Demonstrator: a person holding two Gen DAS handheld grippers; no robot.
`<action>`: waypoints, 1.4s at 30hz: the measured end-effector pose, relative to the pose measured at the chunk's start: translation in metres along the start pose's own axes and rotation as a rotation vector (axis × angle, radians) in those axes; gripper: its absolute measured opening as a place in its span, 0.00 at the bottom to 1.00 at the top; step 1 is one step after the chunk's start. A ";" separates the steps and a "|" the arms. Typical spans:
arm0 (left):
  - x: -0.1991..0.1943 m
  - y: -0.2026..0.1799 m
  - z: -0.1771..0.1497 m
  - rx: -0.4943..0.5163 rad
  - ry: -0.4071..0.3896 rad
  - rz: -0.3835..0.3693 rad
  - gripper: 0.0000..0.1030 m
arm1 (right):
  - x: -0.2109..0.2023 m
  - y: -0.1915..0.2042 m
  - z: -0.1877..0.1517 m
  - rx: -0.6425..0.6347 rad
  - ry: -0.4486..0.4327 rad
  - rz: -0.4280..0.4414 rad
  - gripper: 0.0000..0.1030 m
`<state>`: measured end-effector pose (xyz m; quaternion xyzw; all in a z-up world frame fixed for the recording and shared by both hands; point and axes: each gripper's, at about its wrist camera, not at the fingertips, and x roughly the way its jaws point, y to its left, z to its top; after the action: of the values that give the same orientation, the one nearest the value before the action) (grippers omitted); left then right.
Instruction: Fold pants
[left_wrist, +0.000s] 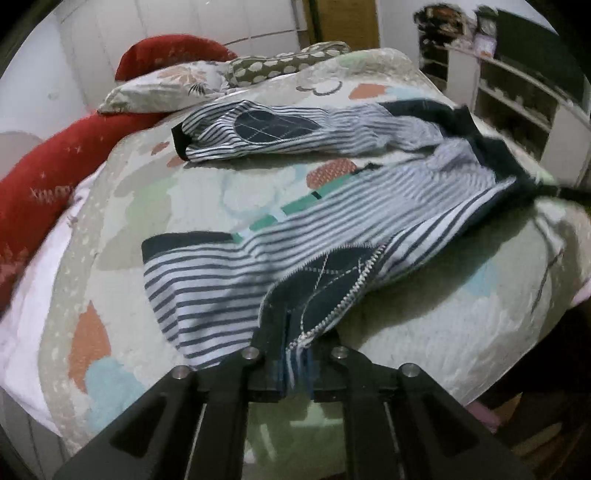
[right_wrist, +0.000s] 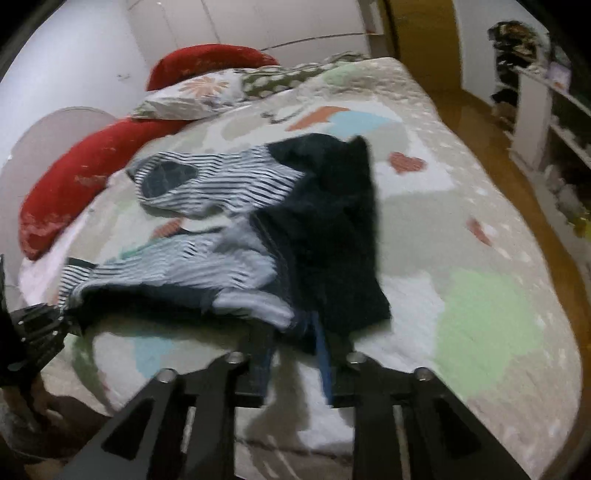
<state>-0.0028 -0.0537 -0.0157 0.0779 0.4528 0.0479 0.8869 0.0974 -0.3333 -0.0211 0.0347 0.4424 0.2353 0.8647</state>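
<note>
A: What fills the scene?

B: A bed (left_wrist: 424, 354) under a pastel patchwork quilt (right_wrist: 480, 332); red cushions (left_wrist: 40, 192) and a floral pillow (left_wrist: 162, 88) sit toward ten and eleven o'clock; white shelves (left_wrist: 517, 107) stand at two o'clock.

A: And the pants?

B: The striped pants (left_wrist: 229, 273) lie spread across the quilt, legs pointing to nine o'clock, the dark waist (right_wrist: 332, 229) toward the right; each leg carries a navy knee patch (left_wrist: 273, 123).

A: The tools?

B: The left hand-held gripper (left_wrist: 295, 354) is clenched on the near leg beside its stitched patch; the right hand-held gripper (right_wrist: 295, 350) is clamped on the dark waist edge, which lifts off the quilt; both views are blurred.
</note>
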 end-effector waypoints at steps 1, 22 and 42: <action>-0.002 -0.002 -0.003 0.013 -0.004 0.007 0.23 | -0.007 -0.004 -0.001 0.020 -0.017 0.008 0.36; -0.030 0.091 -0.024 -0.445 0.009 -0.087 0.57 | 0.017 -0.070 0.023 0.265 -0.079 0.011 0.25; 0.160 0.162 0.138 -0.751 0.230 -0.322 0.76 | -0.054 -0.102 -0.003 0.415 -0.283 -0.185 0.59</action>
<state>0.2009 0.1177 -0.0338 -0.3282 0.5065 0.0786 0.7934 0.1060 -0.4477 -0.0098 0.2034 0.3571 0.0523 0.9102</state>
